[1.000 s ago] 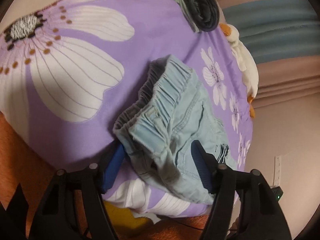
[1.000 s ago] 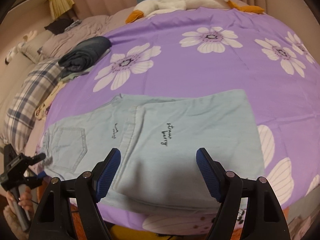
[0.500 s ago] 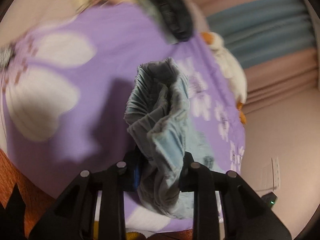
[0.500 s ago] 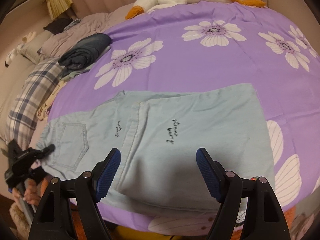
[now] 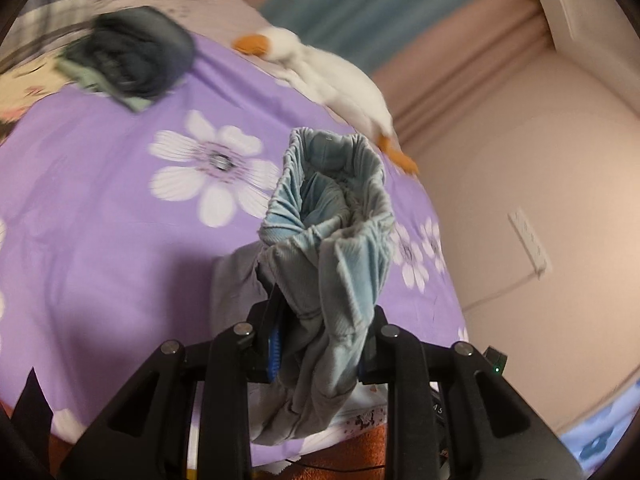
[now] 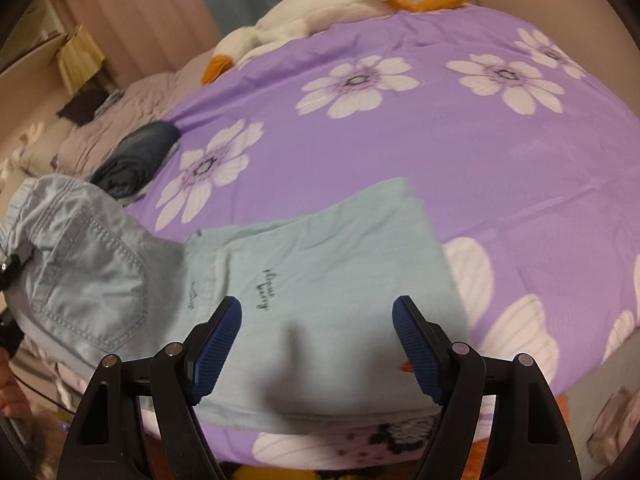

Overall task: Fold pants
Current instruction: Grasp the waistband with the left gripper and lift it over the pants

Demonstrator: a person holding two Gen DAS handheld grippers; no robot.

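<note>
At the left of the scene, the left gripper (image 5: 320,352) has its jaws pressed together on the bunched elastic waistband of the light blue pants (image 6: 320,288), and the gathered cloth stands up out of the grip and hangs below it. In the right wrist view that waist end, with its stitched back pocket (image 6: 92,280), is raised clear of the purple flowered bedspread (image 6: 480,152) at the far left, while the legs lie flat, already doubled once. The garment's long axis runs from the lifted waist on the left across to the straight folded edge on the right, so the next fold probably means carrying the waist rightward over the flat part. The left hand is the one at the waist; the right gripper (image 6: 316,340) hovers over the near edge of the flat legs, closer to the folded end. Its blue pads (image 6: 218,344) stand wide apart with nothing between them, and they appear not to touch the cloth, though the blur makes that uncertain. A dark folded garment (image 6: 140,156) and a white plush goose (image 6: 304,20) lie well apart from the pants, farther up the bed.
</note>
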